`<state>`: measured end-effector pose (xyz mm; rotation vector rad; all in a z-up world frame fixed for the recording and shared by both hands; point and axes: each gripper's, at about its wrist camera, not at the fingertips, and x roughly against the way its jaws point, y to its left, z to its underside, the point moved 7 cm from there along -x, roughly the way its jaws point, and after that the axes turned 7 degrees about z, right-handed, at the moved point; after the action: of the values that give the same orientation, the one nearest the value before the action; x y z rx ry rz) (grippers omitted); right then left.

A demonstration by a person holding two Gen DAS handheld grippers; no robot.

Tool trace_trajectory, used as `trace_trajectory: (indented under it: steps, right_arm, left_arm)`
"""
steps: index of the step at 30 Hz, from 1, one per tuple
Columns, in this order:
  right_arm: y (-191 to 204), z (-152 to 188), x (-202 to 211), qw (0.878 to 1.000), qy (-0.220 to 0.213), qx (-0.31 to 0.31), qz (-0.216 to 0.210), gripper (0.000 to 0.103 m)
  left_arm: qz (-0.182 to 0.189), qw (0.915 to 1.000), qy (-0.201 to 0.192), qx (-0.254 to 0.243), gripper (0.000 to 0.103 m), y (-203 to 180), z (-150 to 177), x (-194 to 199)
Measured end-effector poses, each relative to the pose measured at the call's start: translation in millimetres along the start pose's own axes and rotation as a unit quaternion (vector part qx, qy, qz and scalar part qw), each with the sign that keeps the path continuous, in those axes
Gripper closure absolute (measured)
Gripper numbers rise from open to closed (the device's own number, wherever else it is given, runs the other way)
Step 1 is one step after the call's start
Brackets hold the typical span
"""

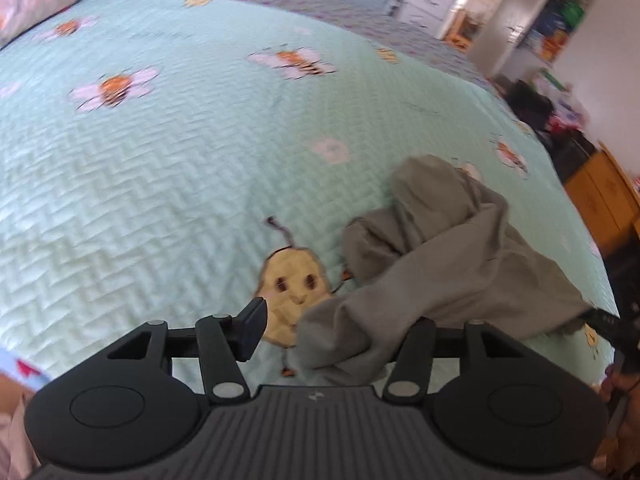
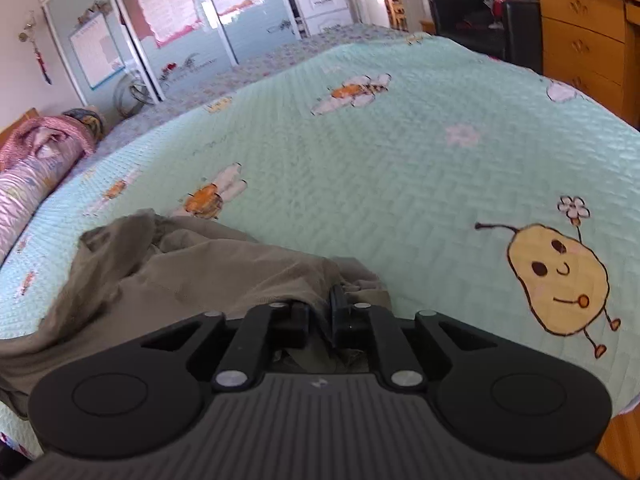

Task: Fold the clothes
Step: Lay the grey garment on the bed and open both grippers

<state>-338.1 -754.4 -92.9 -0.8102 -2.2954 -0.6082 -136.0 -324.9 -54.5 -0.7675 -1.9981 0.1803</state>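
Grey-green clothing [image 1: 440, 264] lies crumpled on the bed's mint quilt [image 1: 160, 168], beside a printed pear-shaped cartoon face [image 1: 292, 284]. In the left wrist view the left gripper [image 1: 340, 324] stands spread, its left finger [image 1: 252, 328] clear of the cloth, while the fabric drapes over where the right finger should be, so contact there is hard to judge. In the right wrist view the right gripper [image 2: 320, 316] is nearly pressed together, pinching a bunched fold of the garment [image 2: 180, 272]. A wooden dresser [image 2: 580, 40] stands beyond the bed.
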Motion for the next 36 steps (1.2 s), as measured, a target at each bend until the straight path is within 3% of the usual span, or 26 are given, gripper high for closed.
trace_trajectory:
  steps: [2,6,7,8,11,14,17,21,23,28,30,31,32,33,36]
  right_arm:
    - [-6.1,0.3,-2.0,1.000,0.005,-0.009,-0.001,0.084]
    - [-24.8,2.5,-3.0,0.999,0.029,-0.044,-0.004,0.058]
    - [-31.0,2.8,-2.8,0.997,0.039,-0.062,-0.006,0.048]
    - [-37.8,2.7,-2.2,0.995,0.047,-0.083,-0.008,0.044]
    - [-53.3,2.3,4.3,0.987,0.060,-0.143,-0.031,0.043]
    - [-49.4,-1.8,14.8,0.987,0.049,-0.148,-0.039,0.043]
    - [-22.2,-9.6,26.1,0.994,0.015,-0.097,-0.049,0.043]
    - [20.7,-12.7,38.3,0.997,-0.020,-0.029,-0.069,0.037]
    - [33.1,-11.5,41.9,0.997,-0.027,-0.007,-0.074,0.035]
    - [29.5,-6.6,36.7,0.998,-0.013,-0.004,-0.066,0.033]
    - [22.9,-4.5,33.3,0.998,-0.005,-0.017,-0.062,0.033]
    - [19.6,-3.9,31.5,0.998,-0.002,-0.022,-0.060,0.032]
    - [18.5,-2.7,30.5,0.998,-0.001,-0.023,-0.058,0.032]
    - [18.5,-0.8,30.2,0.998,-0.002,-0.023,-0.057,0.032]
    - [18.9,2.2,28.5,0.998,-0.006,-0.023,-0.055,0.032]
  left_arm:
    - [0.002,0.9991,0.010,0.040,0.045,10.2,3.4,1.1]
    - [0.031,0.9886,0.020,0.146,0.045,31.6,7.8,4.4]
    - [0.039,0.9857,0.016,0.163,0.045,33.5,6.9,6.5]
    - [0.039,0.9871,0.007,0.155,0.045,29.3,3.7,9.1]
    - [0.025,0.9978,-0.008,0.061,0.045,-7.8,-10.1,13.4]
    - [0.030,0.9977,-0.008,-0.060,0.042,-66.4,-20.2,-2.1]
    - [0.037,0.9865,-0.009,-0.159,0.040,-124.9,-21.9,-36.3]
    - [0.039,0.9653,-0.009,-0.258,0.040,-187.9,-26.1,-92.5]
    - [0.028,0.9579,-0.006,-0.286,0.040,-205.0,-30.5,-122.9]
    - [-0.007,0.9513,0.021,-0.308,0.041,-214.5,-41.9,-192.1]
    - [-0.010,0.9519,0.028,-0.305,0.054,-210.2,-44.9,-208.9]
    - [-0.013,0.9570,0.030,-0.288,0.084,-204.3,-47.6,-212.8]
    - [-0.004,0.9648,0.031,-0.261,0.095,-198.1,-51.2,-213.0]
    - [0.015,0.9720,0.020,-0.234,0.095,-193.8,-56.2,-206.6]
    - [0.045,0.9814,-0.048,-0.180,0.097,-180.4,-72.2,-162.9]
